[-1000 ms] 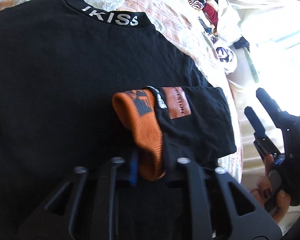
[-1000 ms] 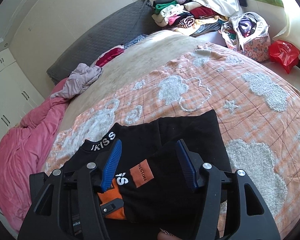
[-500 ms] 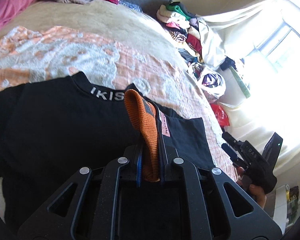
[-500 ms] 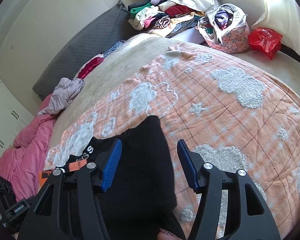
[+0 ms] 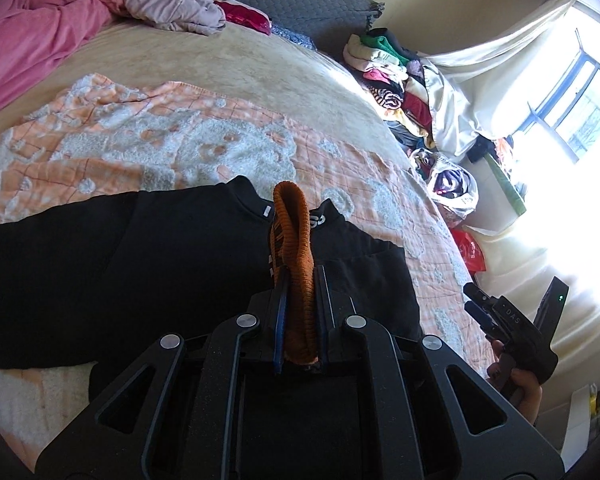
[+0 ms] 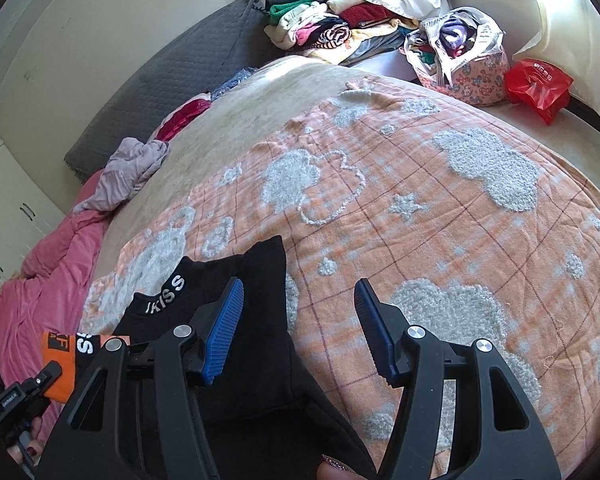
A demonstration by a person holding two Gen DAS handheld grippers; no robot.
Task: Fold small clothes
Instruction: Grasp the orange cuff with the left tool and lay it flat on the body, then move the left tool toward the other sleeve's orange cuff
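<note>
My left claw (image 5: pixel 298 312) pinches the orange sock (image 5: pixel 294 248), lifted clear above the black shirt (image 5: pixel 140 264), probably to get it off before folding. My right claw (image 6: pixel 300 332) hangs spread and empty over the shirt's right edge. Beyond: orange blanket (image 6: pixel 440 216), then the far clothes pile (image 6: pixel 332 28).
</note>
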